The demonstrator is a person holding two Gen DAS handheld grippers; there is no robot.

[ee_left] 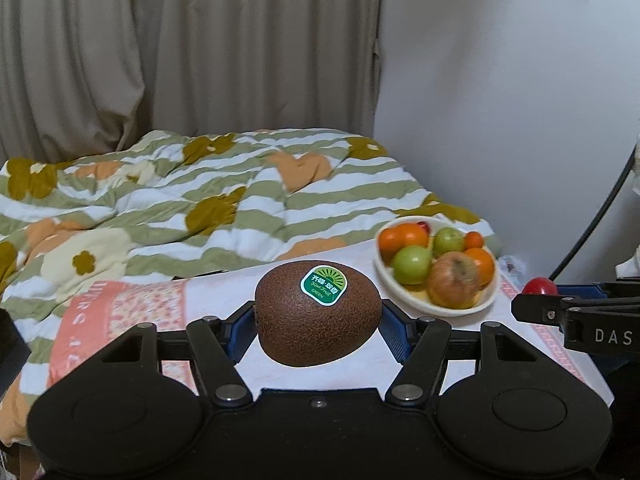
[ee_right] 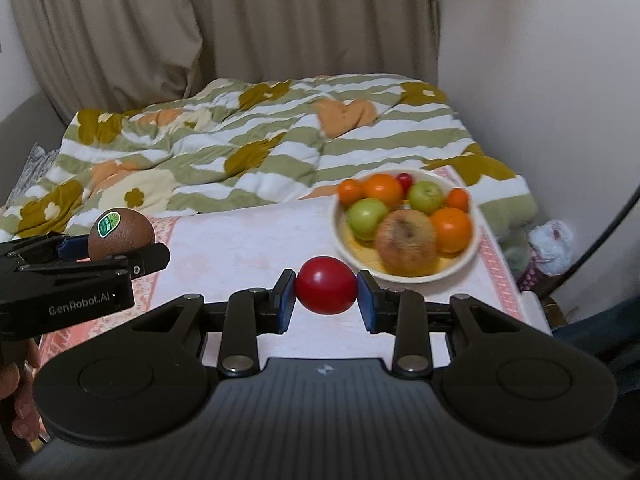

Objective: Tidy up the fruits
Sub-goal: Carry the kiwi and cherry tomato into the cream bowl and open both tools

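Left gripper [ee_left: 318, 316] has its blue pads clamped on a kiwi [ee_left: 318, 312], sticker up, carried above the table [ee_left: 352, 372]. Right gripper [ee_right: 326, 292] pinches a small red fruit [ee_right: 326, 285] between its pads, also off the surface. Both point toward the bowl [ee_right: 344, 236] near the table's far right corner, already loaded: two green apples, a blotchy apple [ee_right: 406, 246] in front, several oranges, one little red fruit at the back. The rest of the pink-patterned tabletop shows no loose fruit. Behind the far edge lies a striped quilt [ee_right: 248, 148], then a curtain. Judged progress: nearly done; the two carried pieces look like the last ones, and room in the bowl is tight.
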